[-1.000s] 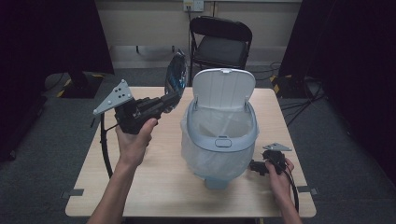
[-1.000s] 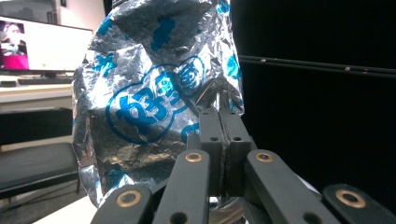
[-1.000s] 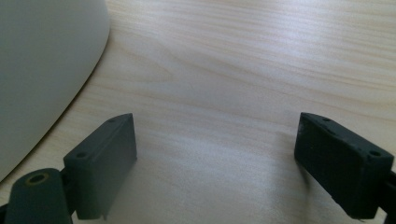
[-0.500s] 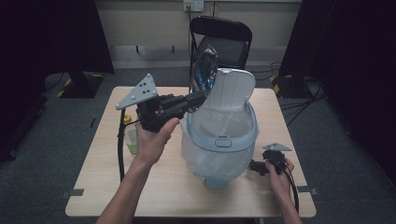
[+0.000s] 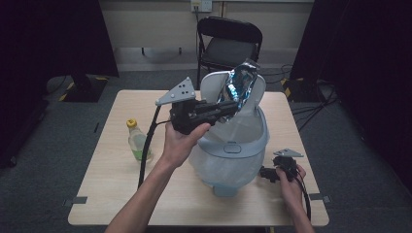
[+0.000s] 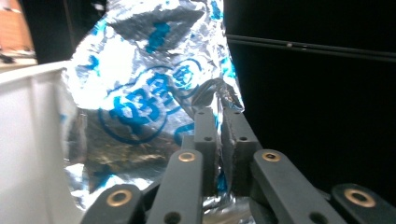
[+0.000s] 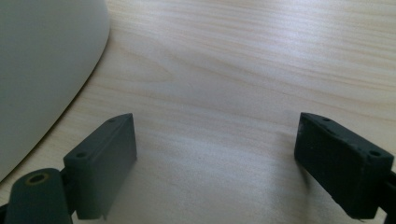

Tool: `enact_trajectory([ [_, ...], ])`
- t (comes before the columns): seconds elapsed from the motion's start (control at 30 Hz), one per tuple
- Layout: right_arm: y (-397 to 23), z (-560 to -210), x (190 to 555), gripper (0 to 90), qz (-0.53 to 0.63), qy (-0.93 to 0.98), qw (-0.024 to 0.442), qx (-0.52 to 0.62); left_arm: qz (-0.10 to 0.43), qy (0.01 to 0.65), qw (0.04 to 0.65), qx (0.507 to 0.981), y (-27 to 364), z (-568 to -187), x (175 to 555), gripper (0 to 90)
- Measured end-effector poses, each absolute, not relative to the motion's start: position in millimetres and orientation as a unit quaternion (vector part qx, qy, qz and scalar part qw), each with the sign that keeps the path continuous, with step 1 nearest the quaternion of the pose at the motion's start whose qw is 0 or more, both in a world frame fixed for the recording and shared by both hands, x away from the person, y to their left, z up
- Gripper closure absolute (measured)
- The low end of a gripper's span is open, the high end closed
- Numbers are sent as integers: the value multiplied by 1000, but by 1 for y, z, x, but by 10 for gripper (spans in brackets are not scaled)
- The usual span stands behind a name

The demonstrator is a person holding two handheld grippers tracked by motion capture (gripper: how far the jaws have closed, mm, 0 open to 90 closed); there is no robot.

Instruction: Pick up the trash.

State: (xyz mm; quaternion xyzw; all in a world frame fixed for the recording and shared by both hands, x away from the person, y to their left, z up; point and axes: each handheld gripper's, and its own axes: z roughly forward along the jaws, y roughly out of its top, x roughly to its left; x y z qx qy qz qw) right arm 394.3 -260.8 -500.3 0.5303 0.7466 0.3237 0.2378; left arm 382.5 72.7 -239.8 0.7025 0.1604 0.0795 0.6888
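One crumpled silver foil bag (image 5: 241, 83) with blue print sits in the upper middle of the high view, held in the air above the open mouth of the pale blue bin (image 5: 233, 145), in front of the bin's raised lid (image 5: 214, 85). The left gripper (image 5: 232, 104) reaches in from the left and pinches the bag's lower edge; in the left gripper view the two black jaws stand nearly together with the foil (image 6: 149, 98) caught between them, and they have just been easing apart slightly, the bag still between the pads. The bin, lined with a clear plastic bag, stands at the centre of the frame on a light wooden table (image 5: 121, 194). Left of the bin a small bottle (image 5: 137, 141) with a yellow cap stands upright on the table. At the lower right the right gripper (image 5: 266, 173) rests low by the bin's base, its jaws wide apart over bare wood (image 7: 224, 93) with nothing between them. Beyond the table, at the top of the frame, a black folding chair (image 5: 228, 46) stands on grey carpet before a pale wall, dark curtains on either side.
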Motion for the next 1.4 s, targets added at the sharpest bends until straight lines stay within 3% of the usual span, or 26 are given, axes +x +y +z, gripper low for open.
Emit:
enact_trajectory([
  [0.7, -261, -500, 394, 117, 324, 746, 238, 531, 81, 178, 678, 709, 81, -243, 388, 741],
  [1.17, -261, -500, 394, 116, 324, 747, 238, 531, 86, 186, 673, 710, 101, -245, 384, 531],
  [1.4, -261, -500, 394, 116, 324, 746, 238, 531, 93, 202, 668, 710, 117, -254, 381, 471],
])
